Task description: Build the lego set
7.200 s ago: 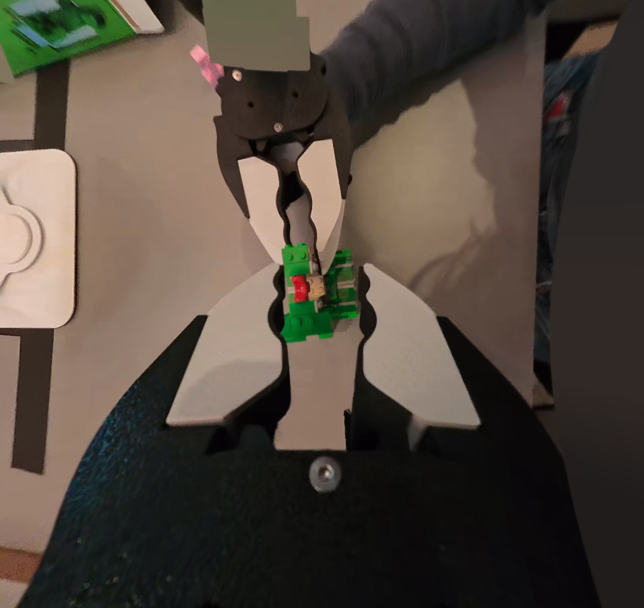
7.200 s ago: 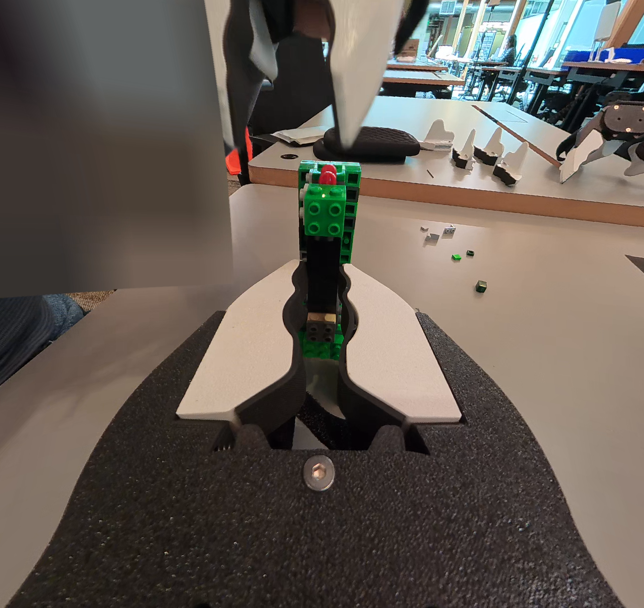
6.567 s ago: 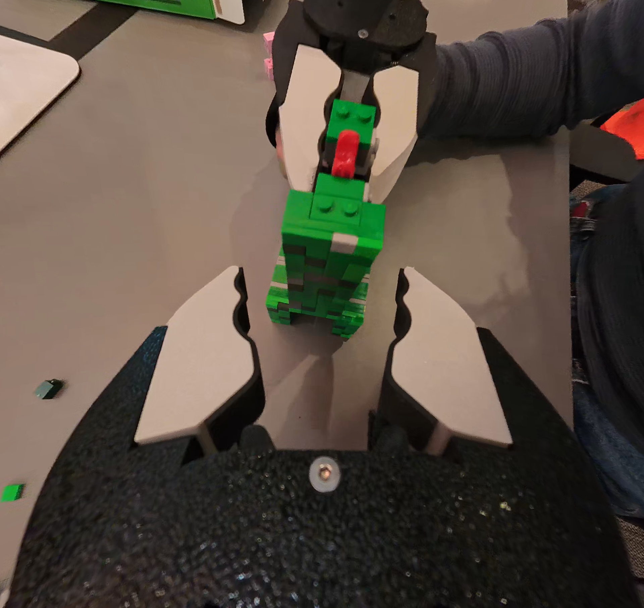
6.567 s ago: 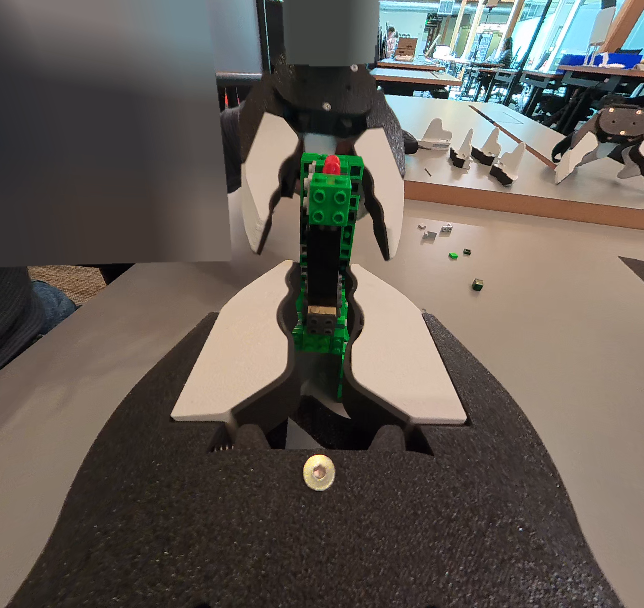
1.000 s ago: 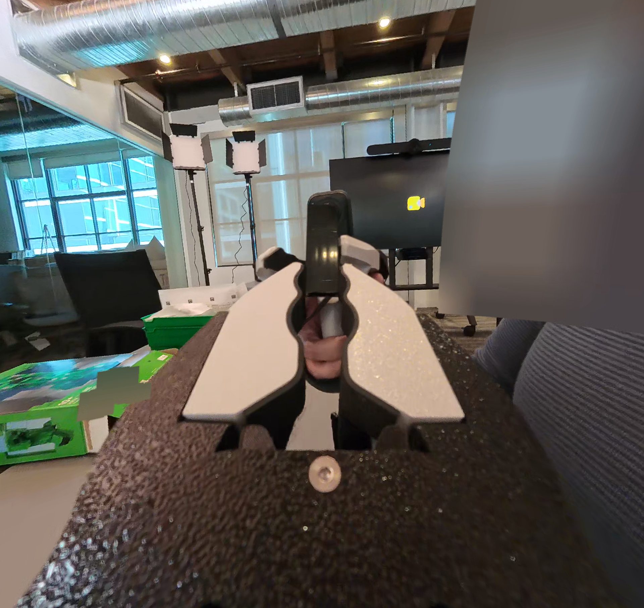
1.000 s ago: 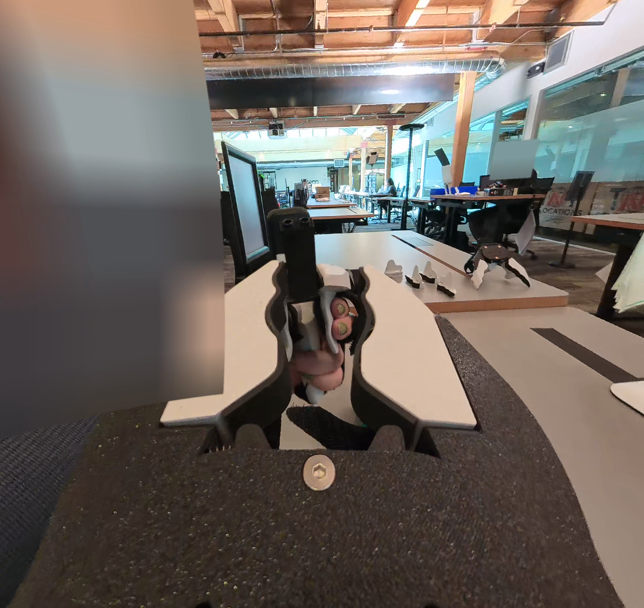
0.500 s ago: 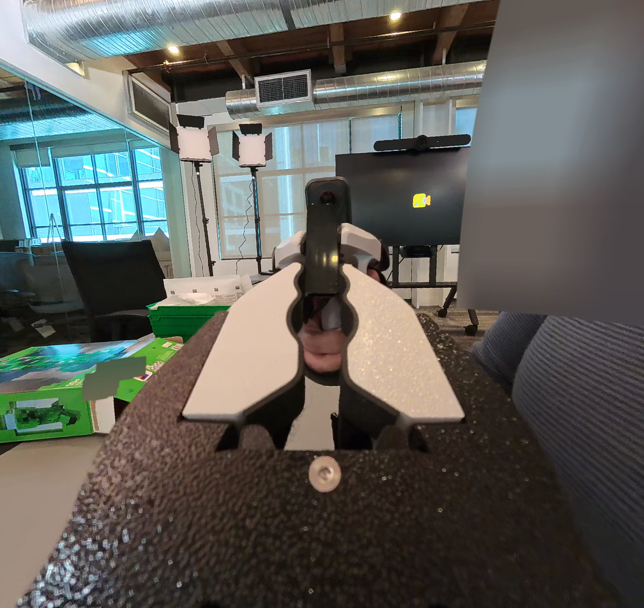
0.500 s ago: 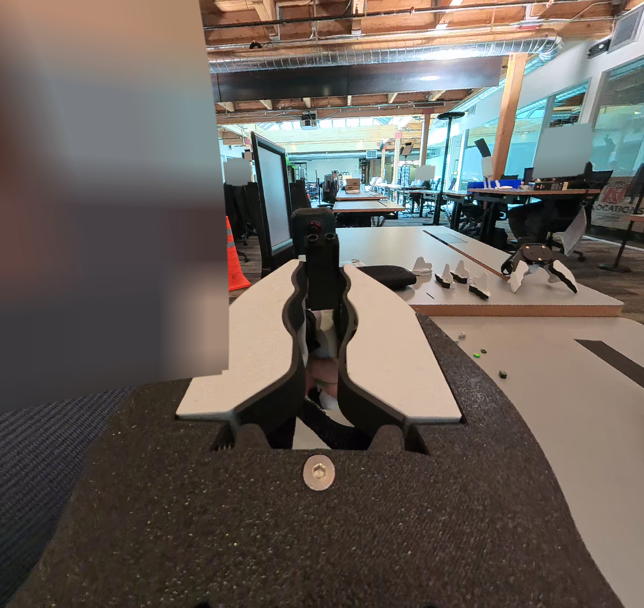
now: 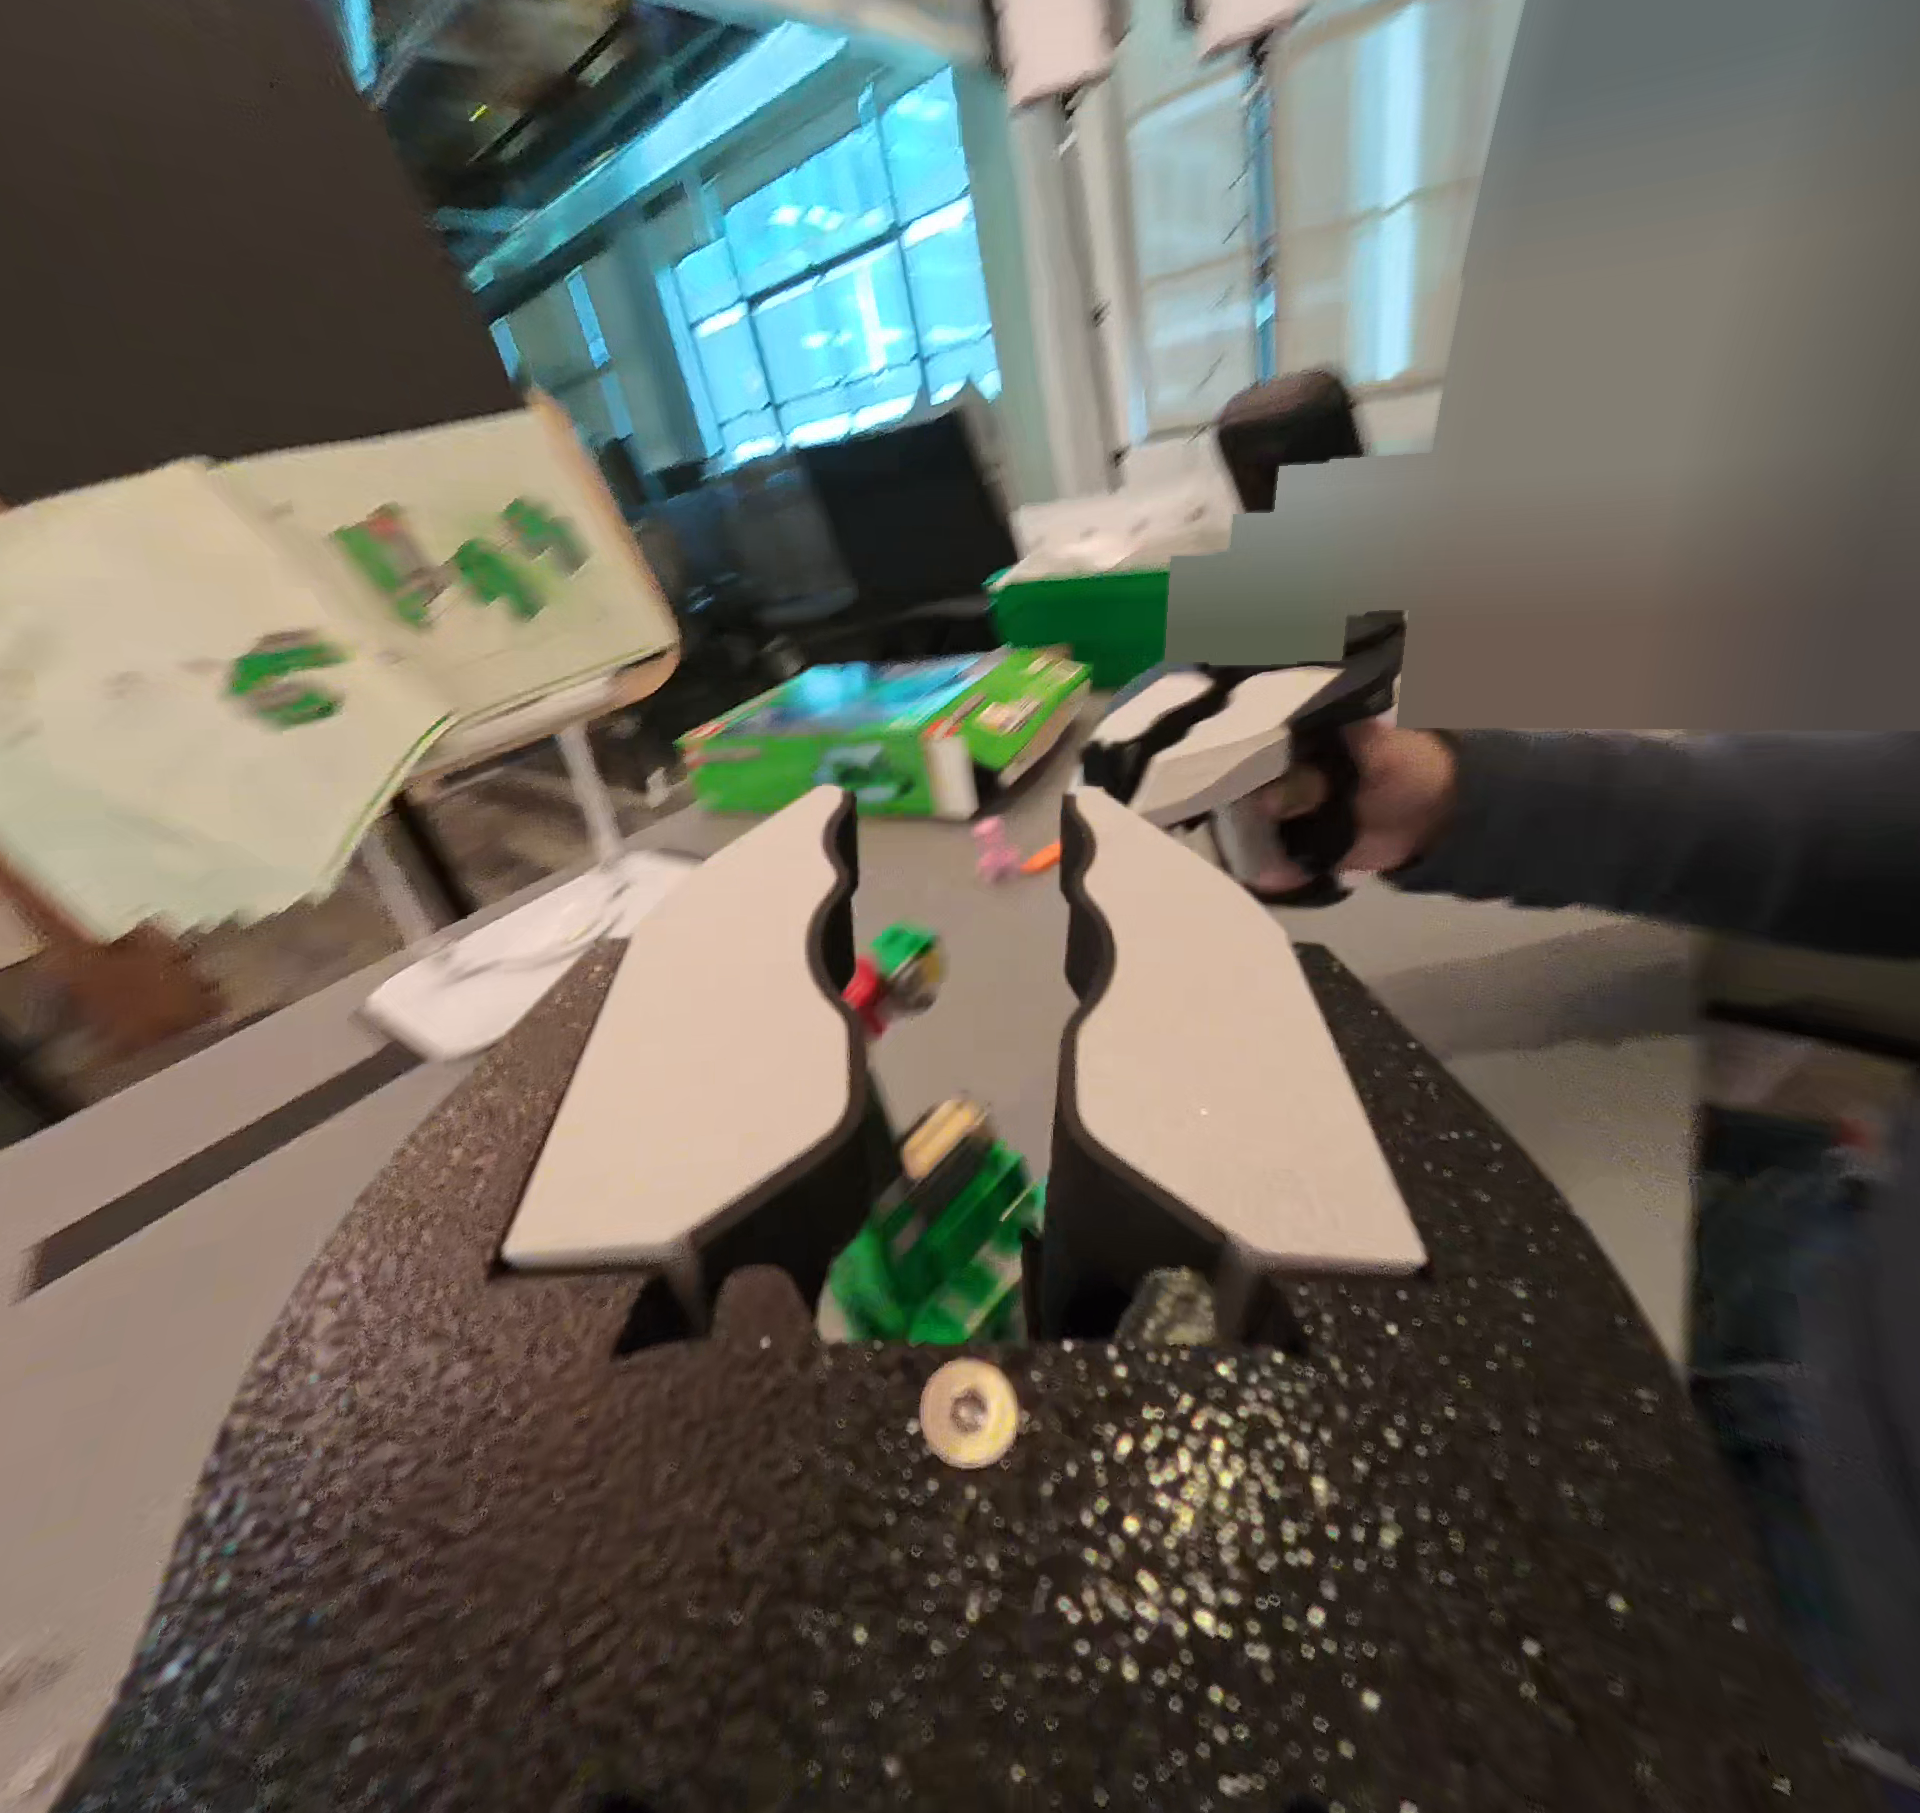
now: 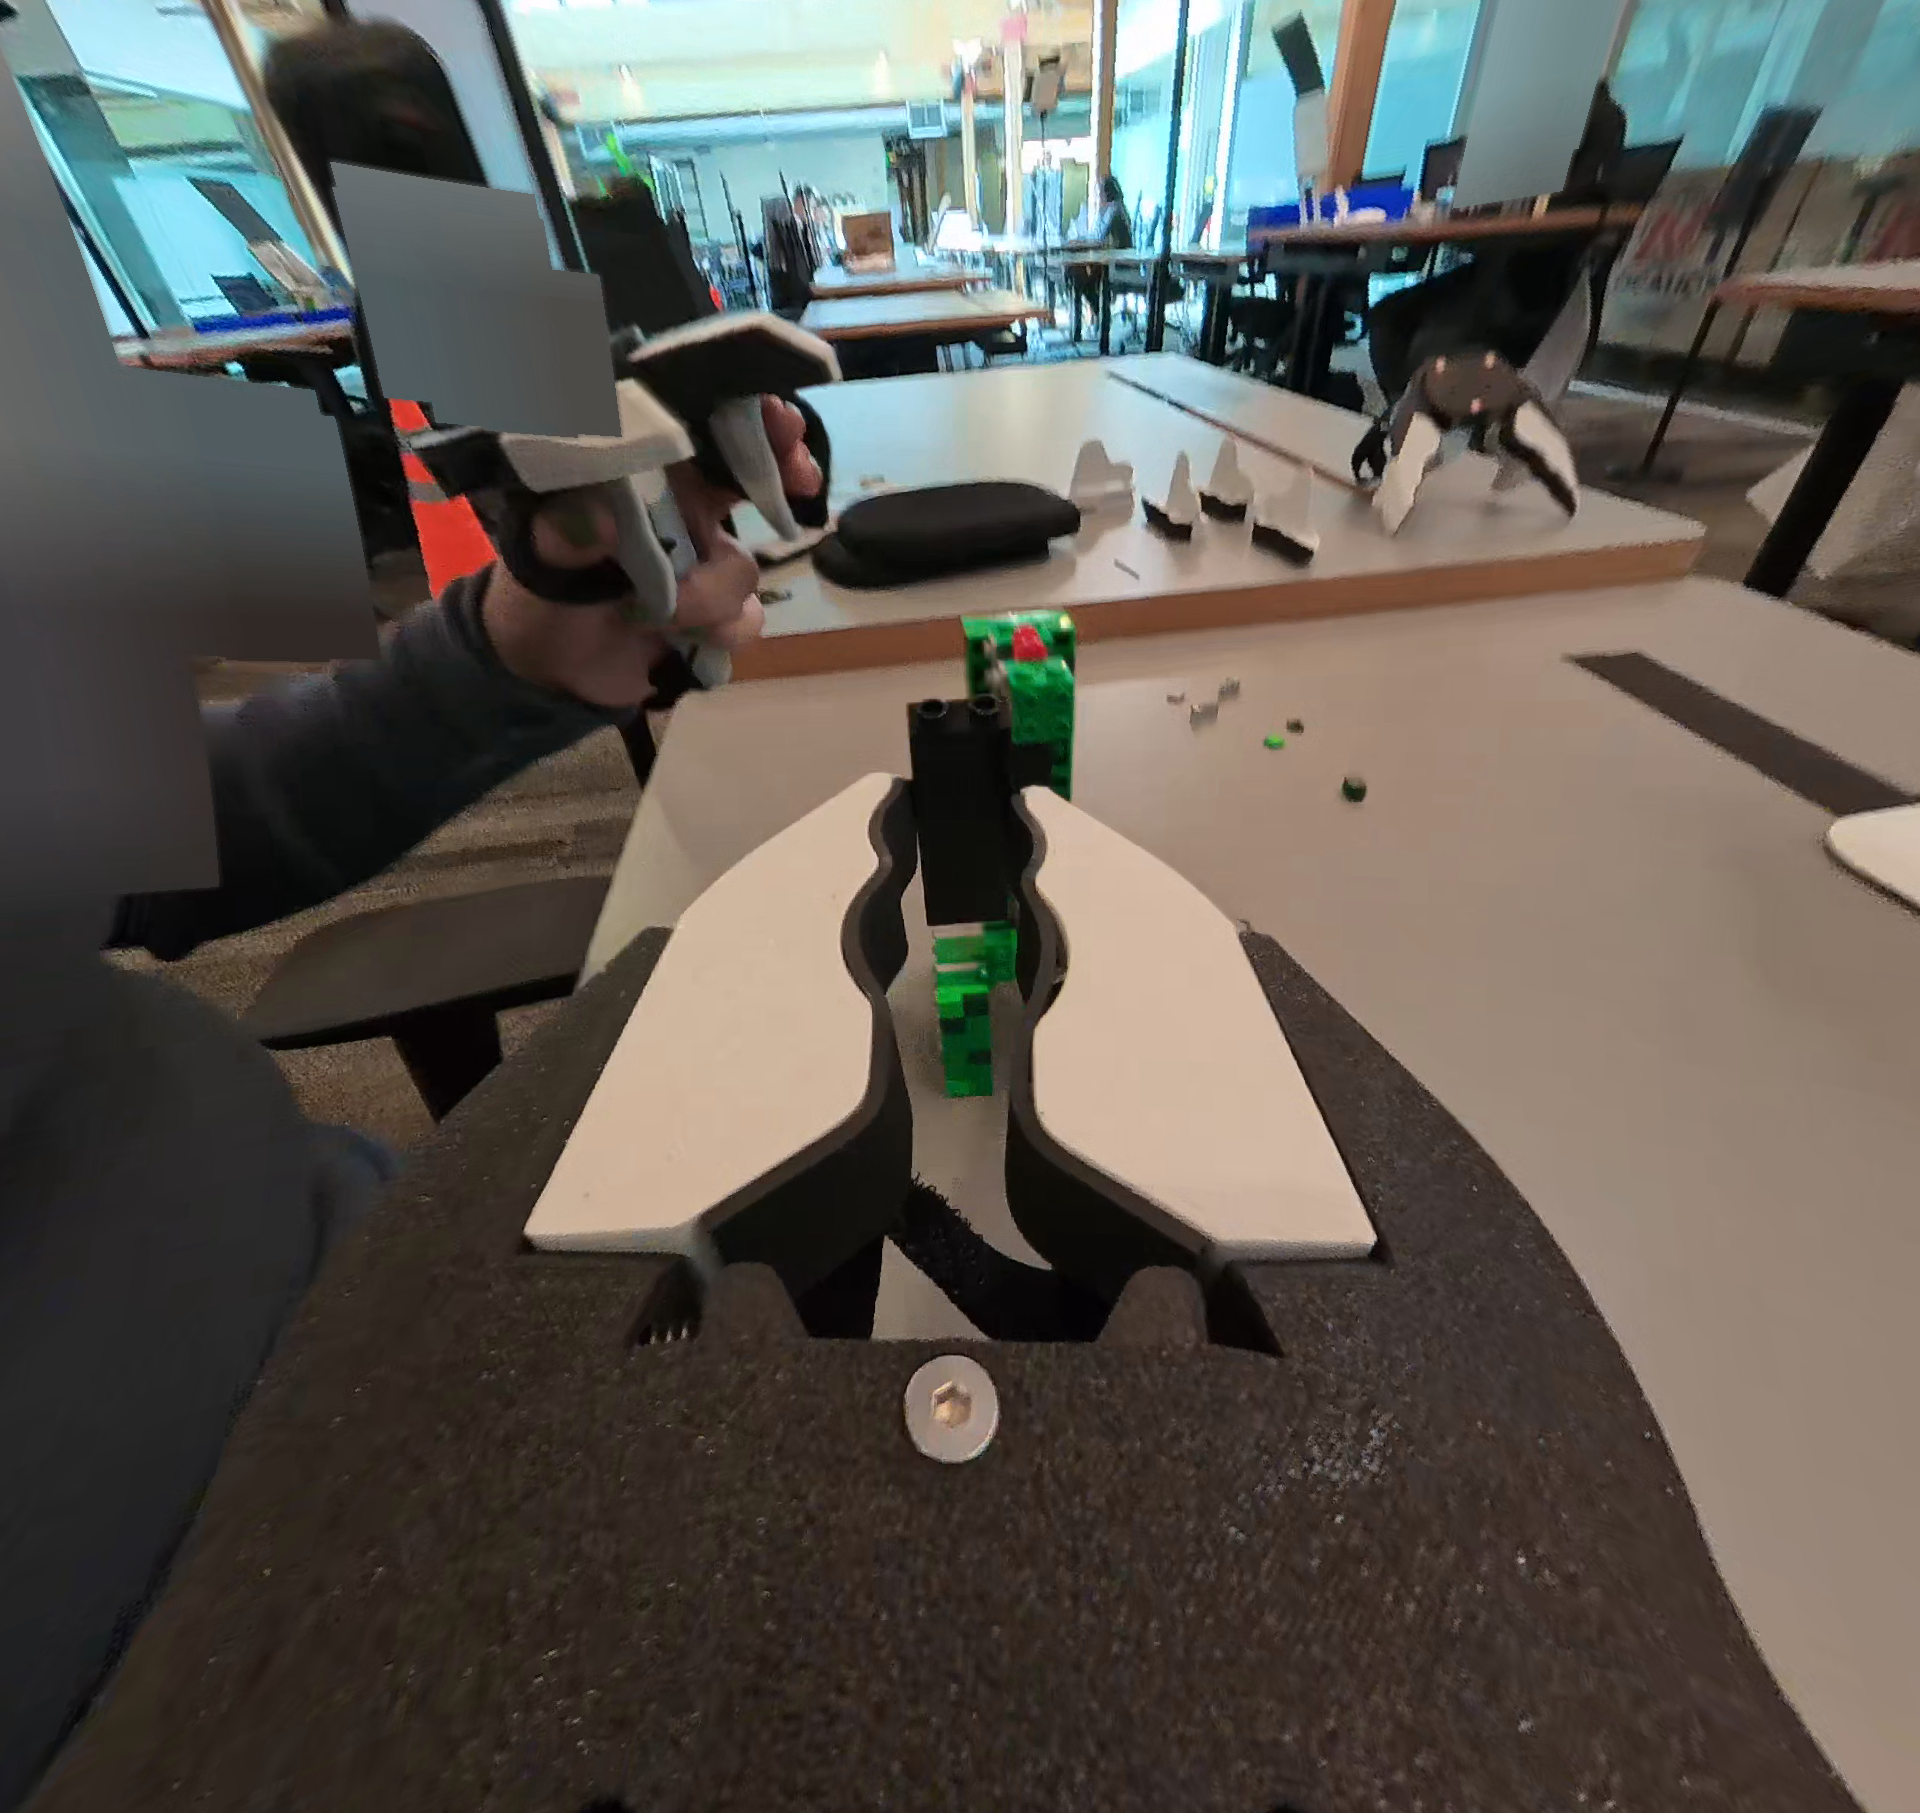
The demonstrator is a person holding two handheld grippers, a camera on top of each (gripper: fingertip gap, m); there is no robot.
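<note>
Attention is back on the table [image 10: 1455,932]. Half a second ago my two grippers faced each other up in the room with no brick in sight. Now both cameras tip down onto the work. My left gripper [image 9: 958,807] has gone from a narrow slit to jaws spread wide, and it holds nothing. I judge the pause is over and the next brick is about to be fetched.

From the left wrist view, the open instruction booklet [image 9: 312,620] stands at 9 o'clock and the green box [image 9: 862,735] lies at 12. My right gripper [image 10: 958,792] hangs at 2 o'clock above the table. Its jaws are as narrow as before and frame the model; I cannot tell whether they pinch it or only line up with it.

The lego model [image 10: 1023,703] sits near the table's left edge, dead ahead of the right gripper. It is a tall black column [image 10: 956,828] with two studs on top and mottled green bricks below it. A green block with a red bit on top stands just behind. In the blurred left wrist view a green build [image 9: 935,1233] lies low between my left fingers. A small red and green piece [image 9: 894,968] lies beyond it at 12 o'clock. A pink piece [image 9: 992,844] lies farther on. Loose bits [image 10: 1273,740] lie at 2 o'clock from the model.
</note>
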